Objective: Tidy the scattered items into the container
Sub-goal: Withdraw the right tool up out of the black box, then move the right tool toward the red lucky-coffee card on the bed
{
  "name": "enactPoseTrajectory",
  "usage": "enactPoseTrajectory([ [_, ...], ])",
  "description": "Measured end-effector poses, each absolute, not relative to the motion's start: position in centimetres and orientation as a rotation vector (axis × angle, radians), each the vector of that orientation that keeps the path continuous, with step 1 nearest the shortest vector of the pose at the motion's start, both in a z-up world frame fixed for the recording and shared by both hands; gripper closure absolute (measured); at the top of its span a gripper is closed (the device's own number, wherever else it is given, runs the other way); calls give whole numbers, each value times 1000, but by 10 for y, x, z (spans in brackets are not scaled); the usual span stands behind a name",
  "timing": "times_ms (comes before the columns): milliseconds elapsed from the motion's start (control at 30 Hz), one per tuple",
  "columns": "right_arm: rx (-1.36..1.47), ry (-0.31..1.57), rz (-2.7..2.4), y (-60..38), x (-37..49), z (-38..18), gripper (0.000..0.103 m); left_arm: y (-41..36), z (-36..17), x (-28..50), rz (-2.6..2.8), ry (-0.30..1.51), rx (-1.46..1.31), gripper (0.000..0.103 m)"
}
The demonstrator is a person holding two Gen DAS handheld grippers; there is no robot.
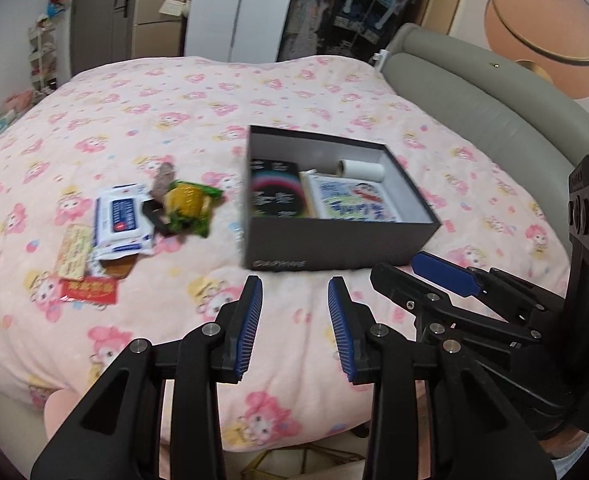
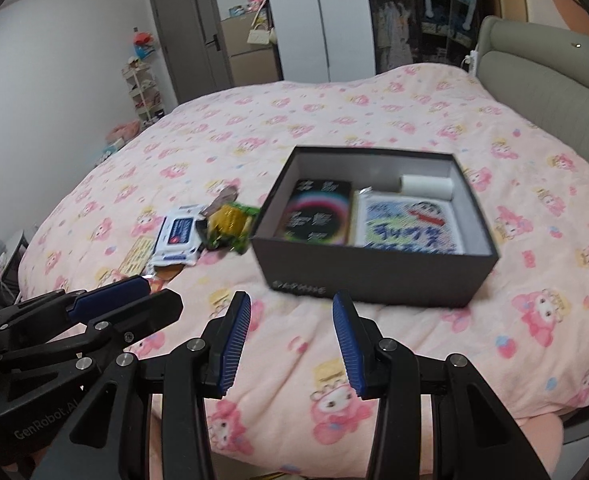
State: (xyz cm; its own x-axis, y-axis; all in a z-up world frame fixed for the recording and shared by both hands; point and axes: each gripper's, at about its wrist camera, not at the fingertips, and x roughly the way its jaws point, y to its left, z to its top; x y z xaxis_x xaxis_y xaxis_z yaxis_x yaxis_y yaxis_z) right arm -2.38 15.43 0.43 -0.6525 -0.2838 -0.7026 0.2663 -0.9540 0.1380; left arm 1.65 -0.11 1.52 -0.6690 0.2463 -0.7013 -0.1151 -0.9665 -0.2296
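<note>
Both grippers hover over near edge of bed (image 1: pixel 174 92), side by side, nothing in either. L gripper (image 1: pixel 294 328): jaws parted, bare bedspread between pads, empty. R gripper (image 2: pixel 290 344): same, parted and empty. Box (image 1: pixel 334 240) sits mid-bed, ahead and a bit right of L, straight ahead of R; already holds black pack (image 1: pixel 276 192), cartoon pack (image 1: pixel 350 204), white roll (image 1: pixel 360 170). Remaining pile lies left of box, apart from it: wipes pack (image 1: pixel 122 220), green snack bag (image 1: pixel 190 208) just beside box-side of wipes, yellow sachet (image 1: pixel 72 252), red packet (image 1: pixel 88 292) nearest the grippers. Pile is ahead-left of both; L looks nearer, R has box in its line. Wipes' long axis runs roughly away from L, tilted slightly. Judgement: L likely takes next pick, reaching forward-left; jaws may need to open more for wipes.
</note>
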Motion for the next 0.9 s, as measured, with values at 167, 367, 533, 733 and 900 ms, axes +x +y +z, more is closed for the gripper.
enactPoseTrajectory([
  [167,1095,21,-2573,124,-20,-6,64,-35,0,26,2714,-339,-1186,69],
  [367,1116,82,-2485,80,-19,-18,64,-77,-13,40,2771,-411,-1223,69],
  [533,1111,121,-2416,42,-19,-24,64,-113,-21,49,2818,-470,-1245,69],
  [733,1104,170,-2348,4,-25,-33,64,-150,-35,53,2874,-597,-1266,68],
  [900,1168,173,-2300,-16,-40,-52,64,-173,-62,46,2860,-768,-1293,65],
])
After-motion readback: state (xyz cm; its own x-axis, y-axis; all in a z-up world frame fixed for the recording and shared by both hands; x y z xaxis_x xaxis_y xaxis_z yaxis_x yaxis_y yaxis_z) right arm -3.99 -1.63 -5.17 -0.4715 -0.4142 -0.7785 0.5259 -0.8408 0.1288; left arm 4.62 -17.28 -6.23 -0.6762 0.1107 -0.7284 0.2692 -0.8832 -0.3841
